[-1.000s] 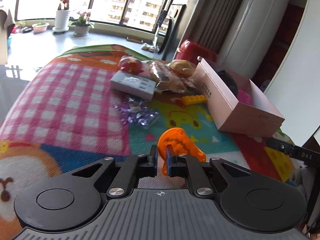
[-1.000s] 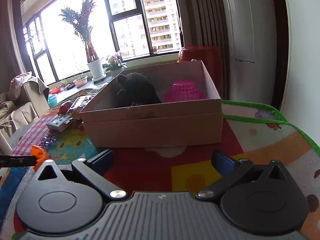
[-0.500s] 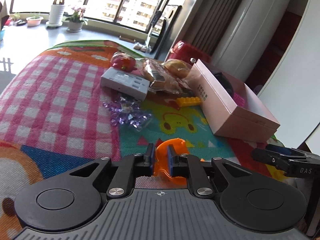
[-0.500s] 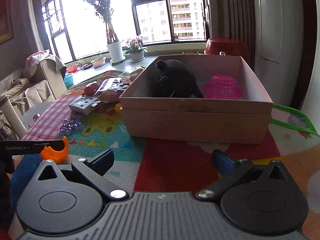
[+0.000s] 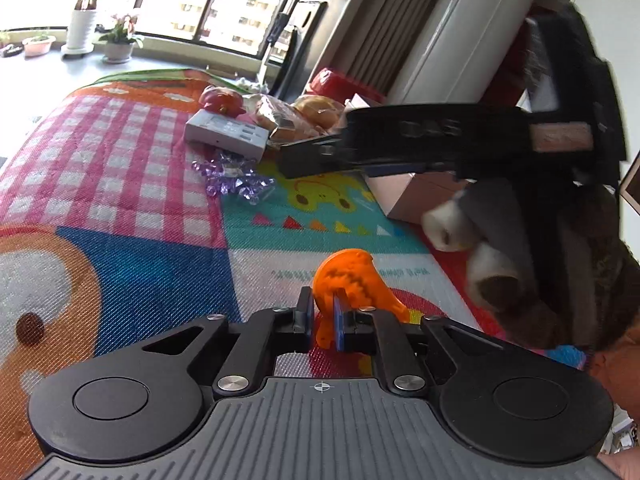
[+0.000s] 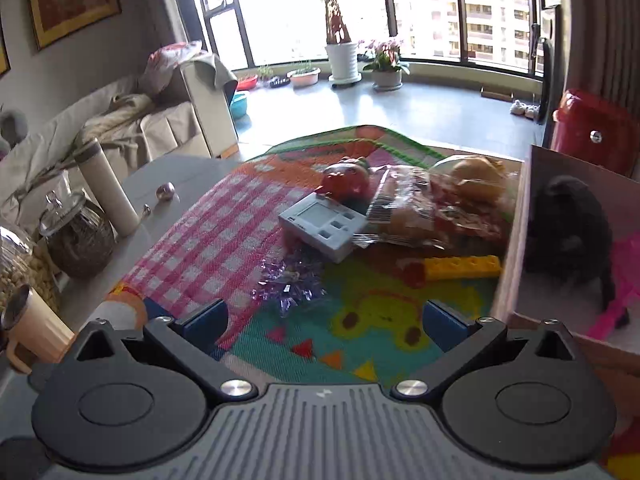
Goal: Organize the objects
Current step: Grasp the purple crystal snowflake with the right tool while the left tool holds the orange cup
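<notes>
Crossing low in front of the left gripper (image 5: 322,322), the right gripper (image 6: 324,320) risks knocking the orange toy (image 5: 348,280) from its pinch, since the blue pads grip only its thin lower edge. Right jaws stand wide and empty above the purple crystals (image 6: 290,282), just left of the cardboard box (image 6: 516,236). The toy is bright orange moulded plastic with a rounded, ridged top, held well short of the box.

The mat (image 5: 120,184) looked woven and slightly glossy (plastic weave), the orange toy (image 5: 352,280) matt plastic, the box (image 6: 516,240) plain cardboard.
</notes>
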`<state>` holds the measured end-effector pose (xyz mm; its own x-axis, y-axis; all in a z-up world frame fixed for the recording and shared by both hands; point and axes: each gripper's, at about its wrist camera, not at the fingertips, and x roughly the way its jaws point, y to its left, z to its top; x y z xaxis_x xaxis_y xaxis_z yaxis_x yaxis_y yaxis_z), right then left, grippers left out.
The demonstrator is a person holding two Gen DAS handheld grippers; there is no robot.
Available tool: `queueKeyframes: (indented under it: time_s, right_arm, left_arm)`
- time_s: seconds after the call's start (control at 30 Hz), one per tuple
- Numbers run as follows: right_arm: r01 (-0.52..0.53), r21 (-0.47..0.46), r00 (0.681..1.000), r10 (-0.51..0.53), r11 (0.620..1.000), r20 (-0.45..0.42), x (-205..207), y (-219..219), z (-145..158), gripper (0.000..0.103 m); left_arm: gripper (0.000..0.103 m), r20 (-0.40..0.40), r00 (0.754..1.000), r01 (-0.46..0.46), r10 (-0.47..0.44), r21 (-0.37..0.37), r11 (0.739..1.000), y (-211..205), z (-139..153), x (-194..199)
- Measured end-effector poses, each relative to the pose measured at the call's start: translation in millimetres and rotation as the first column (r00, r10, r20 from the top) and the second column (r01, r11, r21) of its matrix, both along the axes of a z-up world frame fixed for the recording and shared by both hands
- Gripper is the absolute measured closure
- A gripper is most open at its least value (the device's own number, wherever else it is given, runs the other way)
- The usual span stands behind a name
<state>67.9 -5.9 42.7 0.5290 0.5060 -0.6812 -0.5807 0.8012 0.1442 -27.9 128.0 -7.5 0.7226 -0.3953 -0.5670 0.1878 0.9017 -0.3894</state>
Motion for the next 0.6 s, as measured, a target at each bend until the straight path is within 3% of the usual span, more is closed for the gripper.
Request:
queueKeyframes:
  time_s: [0.13,0.2,0.23,0.3,0.43,0.47,0.5,0.6]
  right_arm:
    - [-0.034,-0.054,0.997,0.03,0.998,-0.076,30.5,44.2,-13.8,0.004]
    - [-0.072,-0.106,0.995,0.064,0.992,-0.08,34.1,60.8,-20.8,0.022]
    - [-0.093,-0.142,0.994,0.083,0.985,-0.073,32.7,66.7,-23.4,0.025]
    - [-0.125,-0.208,0.992,0.124,0.97,-0.016,19.9,71.0,-22.5,0.042]
    - [-0.128,-0.193,0.991,0.135,0.973,0.021,-5.2,47.8,-6.2,0.042]
    - [-0.121,-0.18,0.991,0.129,0.976,0.038,-12.1,37.5,-0.2,0.05]
    - [-0.108,-0.171,0.991,0.119,0.979,0.054,-19.6,24.0,6.4,0.072]
    - [-0.073,-0.138,0.994,0.083,0.988,0.07,-40.2,-19.2,20.5,0.074]
  left_arm:
    - [0.091,0.003,1.0,-0.002,0.002,-0.022,1.0,2.9,-2.4,-0.2]
    - [0.091,-0.001,1.0,-0.005,0.005,-0.043,0.999,5.8,-3.9,-0.2]
    - [0.091,-0.002,1.0,-0.007,0.007,-0.051,0.999,6.8,-4.4,-0.2]
    - [0.091,-0.004,1.0,-0.009,0.009,-0.058,0.998,7.7,-4.9,-0.7]
    - [0.091,0.001,1.0,-0.015,0.015,-0.041,0.999,4.6,-3.9,-1.5]
    - [0.091,0.002,1.0,-0.017,0.018,-0.036,0.999,3.5,-3.5,-1.8]
    - [0.091,0.002,1.0,-0.02,0.02,-0.032,0.999,2.5,-3.2,-2.1]
    - [0.089,0.0,1.0,-0.029,0.029,-0.031,0.999,-0.4,-3.2,-1.6]
